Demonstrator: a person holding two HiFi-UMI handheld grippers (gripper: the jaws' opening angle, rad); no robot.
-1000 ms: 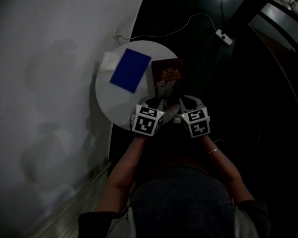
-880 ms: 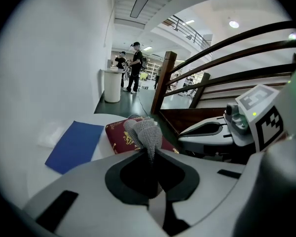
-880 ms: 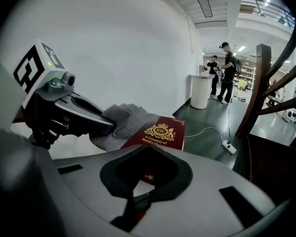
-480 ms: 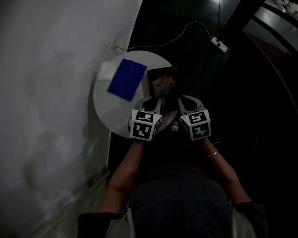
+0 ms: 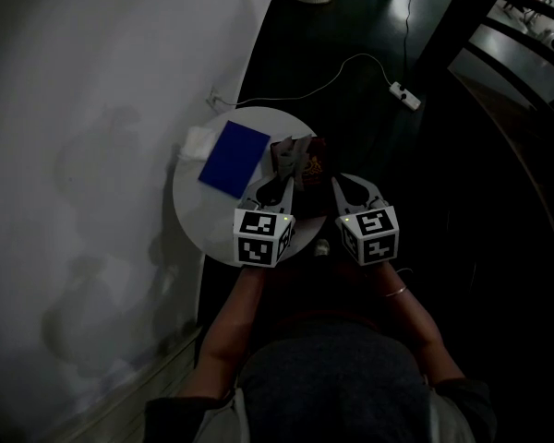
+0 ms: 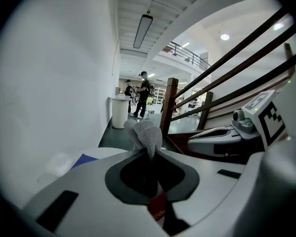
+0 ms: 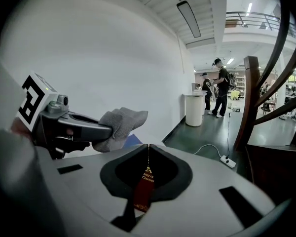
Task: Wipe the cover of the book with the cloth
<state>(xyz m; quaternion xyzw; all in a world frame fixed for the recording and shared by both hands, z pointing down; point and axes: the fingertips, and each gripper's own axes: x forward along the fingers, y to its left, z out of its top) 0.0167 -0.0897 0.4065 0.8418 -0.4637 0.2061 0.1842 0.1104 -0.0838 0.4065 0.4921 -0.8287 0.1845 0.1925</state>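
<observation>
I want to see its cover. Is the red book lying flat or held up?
Held up on edge. The right gripper has its jaws shut on the red book, seen edge-on as a thin strip.

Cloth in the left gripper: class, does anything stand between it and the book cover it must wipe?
Nothing visible does. The left gripper grips the cloth, the right gripper the red book by its edge; the head view shows cloth right at the cover. The blue book lies off to the left.

Head view is dim and underexposed; both gripper views are bright, ceiling-lit, with fisheye-bent, black-vignetted edges.
</observation>
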